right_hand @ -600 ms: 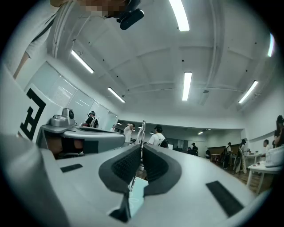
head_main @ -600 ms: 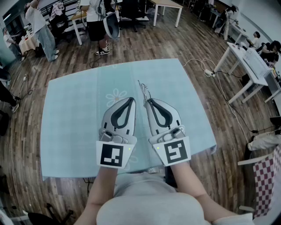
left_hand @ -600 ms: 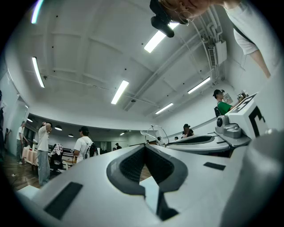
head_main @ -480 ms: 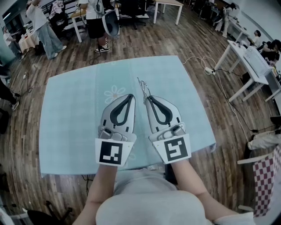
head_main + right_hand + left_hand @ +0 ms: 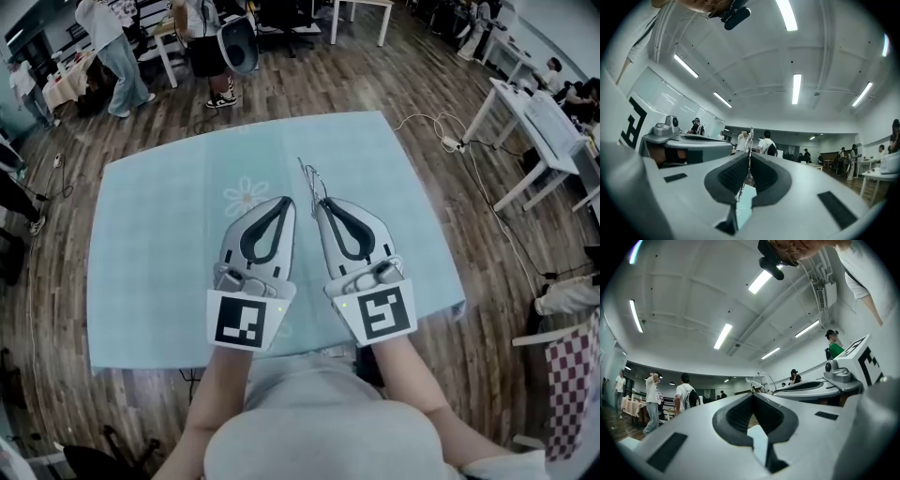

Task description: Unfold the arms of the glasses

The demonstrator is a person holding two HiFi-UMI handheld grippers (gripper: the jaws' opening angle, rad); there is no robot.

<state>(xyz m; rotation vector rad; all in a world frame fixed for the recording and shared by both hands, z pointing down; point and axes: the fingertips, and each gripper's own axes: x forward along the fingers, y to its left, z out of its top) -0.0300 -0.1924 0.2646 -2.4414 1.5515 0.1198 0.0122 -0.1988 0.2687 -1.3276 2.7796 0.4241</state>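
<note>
The only markings to read were the black-and-white square patterns on the left marker cube (image 5: 239, 323) and the right marker cube (image 5: 380, 316), plus 1 pale daisy print (image 5: 246, 199) on the light-blue cloth of the worktop (image 5: 150, 253).

Your right hand-held gripper (image 5: 319, 202) was clamped on the glasses (image 5: 309, 181). In the right gripper view, a thin metal strip of the glasses (image 5: 749, 140) ran up between the 2 dark pads (image 5: 733, 176) of the right hand-held gripper (image 5: 749, 152) and stuck out past the tips. In the head view, the wire frame reached out from that tip, away from you, over the middle of the worktop.

Your left hand-held gripper (image 5: 286, 200) was closed, its jaws meeting with nothing between them. It lay just beside the right one, both pointing away from you with their tips drawn close together. From the left hand-held gripper (image 5: 752, 394), the glasses (image 5: 761, 379) showed as a thin curved wire just beyond and to the right of its tip. You could not tell from any view how far the arms were folded.
</note>
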